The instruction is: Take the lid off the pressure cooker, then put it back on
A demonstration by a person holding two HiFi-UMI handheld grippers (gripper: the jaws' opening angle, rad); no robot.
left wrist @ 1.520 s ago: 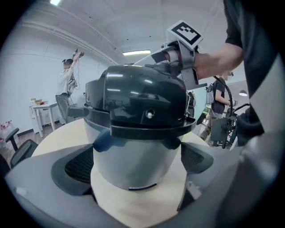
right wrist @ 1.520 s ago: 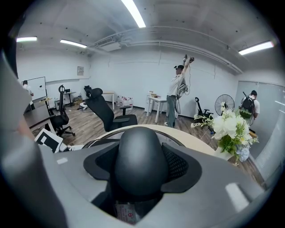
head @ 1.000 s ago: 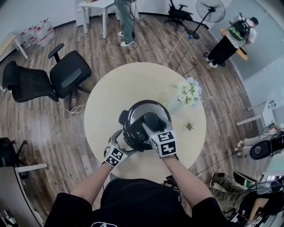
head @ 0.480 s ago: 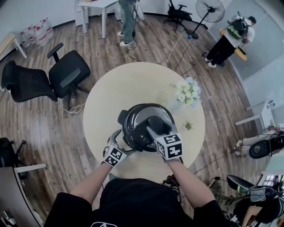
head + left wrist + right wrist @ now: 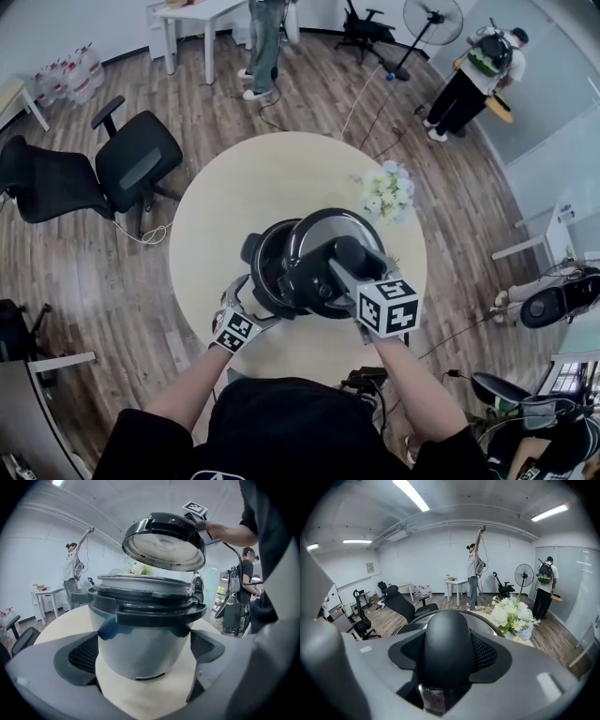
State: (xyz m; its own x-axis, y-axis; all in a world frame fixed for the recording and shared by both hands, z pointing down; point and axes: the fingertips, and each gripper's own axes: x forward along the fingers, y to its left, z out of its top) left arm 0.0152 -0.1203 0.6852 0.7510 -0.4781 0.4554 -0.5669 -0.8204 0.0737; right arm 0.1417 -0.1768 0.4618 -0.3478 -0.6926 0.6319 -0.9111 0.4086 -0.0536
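Grey left tongs point(image 5: 145, 648) are closed against the steel sides of the pot point(image 5: 140, 630), which stands on the table point(image 5: 281, 178) just ahead of the person. Beyond them, the right tongs point(image 5: 450, 654) sit about half shut, clamped on the black knob point(image 5: 447, 634) of the lid point(image 5: 164, 543), which hangs clear above the open pot, tilted and offset to the right. Reseating it would likely mean bringing the lid down and leftward, levelled over the pot.
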